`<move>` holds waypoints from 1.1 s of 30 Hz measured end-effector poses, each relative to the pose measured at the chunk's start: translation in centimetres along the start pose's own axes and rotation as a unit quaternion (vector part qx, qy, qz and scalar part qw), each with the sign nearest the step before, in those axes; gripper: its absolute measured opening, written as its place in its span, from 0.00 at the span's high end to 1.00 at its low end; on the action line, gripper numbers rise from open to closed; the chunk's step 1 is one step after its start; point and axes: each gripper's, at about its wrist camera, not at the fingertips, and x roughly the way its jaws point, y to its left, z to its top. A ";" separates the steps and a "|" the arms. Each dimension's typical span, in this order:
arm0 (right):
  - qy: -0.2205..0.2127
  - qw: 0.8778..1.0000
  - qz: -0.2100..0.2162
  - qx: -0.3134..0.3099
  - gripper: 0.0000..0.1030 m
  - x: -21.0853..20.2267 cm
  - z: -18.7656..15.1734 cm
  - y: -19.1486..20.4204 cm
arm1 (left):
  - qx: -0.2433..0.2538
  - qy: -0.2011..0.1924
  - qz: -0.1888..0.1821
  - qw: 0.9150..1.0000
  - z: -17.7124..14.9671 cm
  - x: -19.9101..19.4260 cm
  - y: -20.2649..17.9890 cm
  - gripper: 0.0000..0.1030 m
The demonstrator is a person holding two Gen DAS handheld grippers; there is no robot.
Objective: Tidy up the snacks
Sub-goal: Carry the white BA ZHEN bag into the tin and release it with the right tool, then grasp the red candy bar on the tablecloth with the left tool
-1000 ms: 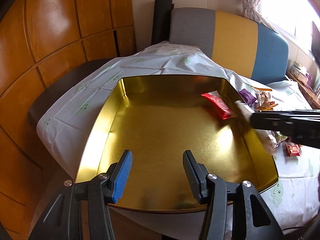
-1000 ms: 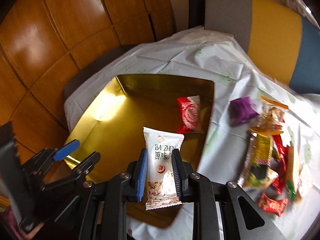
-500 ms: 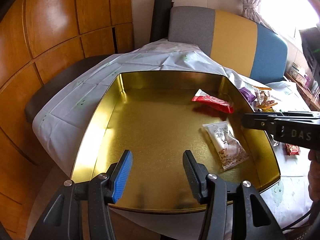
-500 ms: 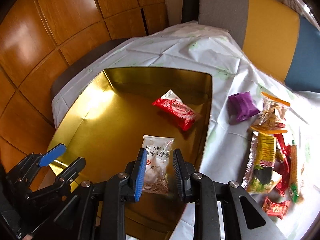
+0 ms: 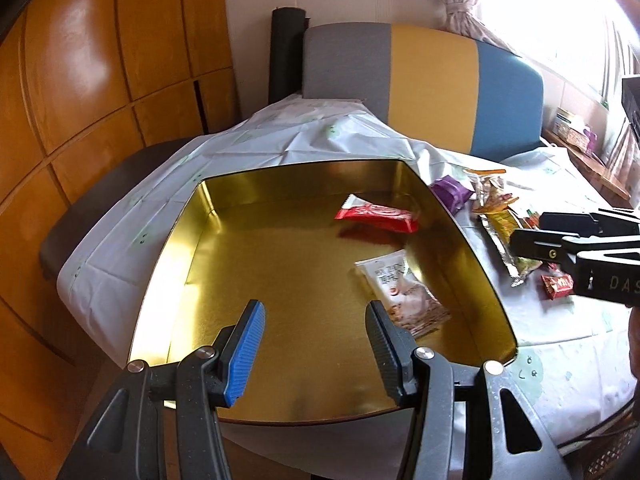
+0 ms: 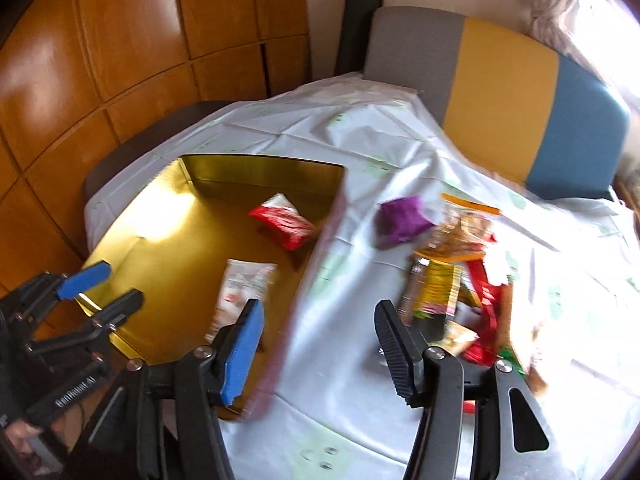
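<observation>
The left hand-held gripper (image 5: 314, 346) hangs over the near edge of the gold tin (image 5: 168, 240), its jaws standing apart with nothing between them. The right hand-held gripper (image 6: 318, 346) has just been opening; its jaws now stand wide and empty, above the white cloth of the worktop (image 6: 360, 152) just right of the tin's wall. In the left wrist view only its black tips show, entering from the right edge; the rest is cut off.

Two snacks lie on the tin's floor. The white packet (image 5: 404, 292) rests near the right wall, its lower end partly hidden behind the left gripper's black finger (image 5: 386, 344). In the right wrist view the same packet's lower end is covered by the blue finger (image 6: 244, 346). The red packet (image 5: 378, 216) lies farther back, apart from the white one.

Outside the tin, on the cloth, a purple packet (image 6: 404, 218) sits just beyond the right wall. Past it is a heap of loose snacks (image 6: 460, 280): orange, yellow and red wrappers overlapping. The right wrist view is smeared by motion blur, so the wrappers in the heap cannot be told apart or counted, and the print on them is unreadable. The tin's right wall looks pinkish and streaked there, probably from the same blur.

A small red sweet (image 5: 558, 285) lies beside the heap, partly behind the right gripper's tips. The near rim of the tin is hidden behind the left gripper's body.
</observation>
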 end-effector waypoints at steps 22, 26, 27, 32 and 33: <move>0.016 0.992 -0.118 0.043 0.30 -3.7 -3.7 -12.6 | 0.089 0.003 -0.051 0.995 1.0 -0.4 -6.7 0.48; 0.021 0.986 -0.151 0.070 0.29 -4.2 -4.5 -16.4 | 0.123 0.008 -0.077 0.989 1.2 -0.4 -8.7 0.41; 0.021 0.984 -0.157 0.078 0.29 -4.3 -4.8 -17.3 | 0.133 0.011 -0.085 0.987 1.3 -0.3 -9.2 0.33; 0.022 0.975 -0.165 0.147 0.29 -4.4 -6.5 -21.6 | 0.168 0.014 -0.123 0.978 1.6 -0.3 -12.2 0.32; 0.029 0.973 -0.162 0.164 0.29 -4.3 -6.9 -22.3 | 0.179 0.017 -0.133 0.975 1.7 -0.2 -13.0 0.32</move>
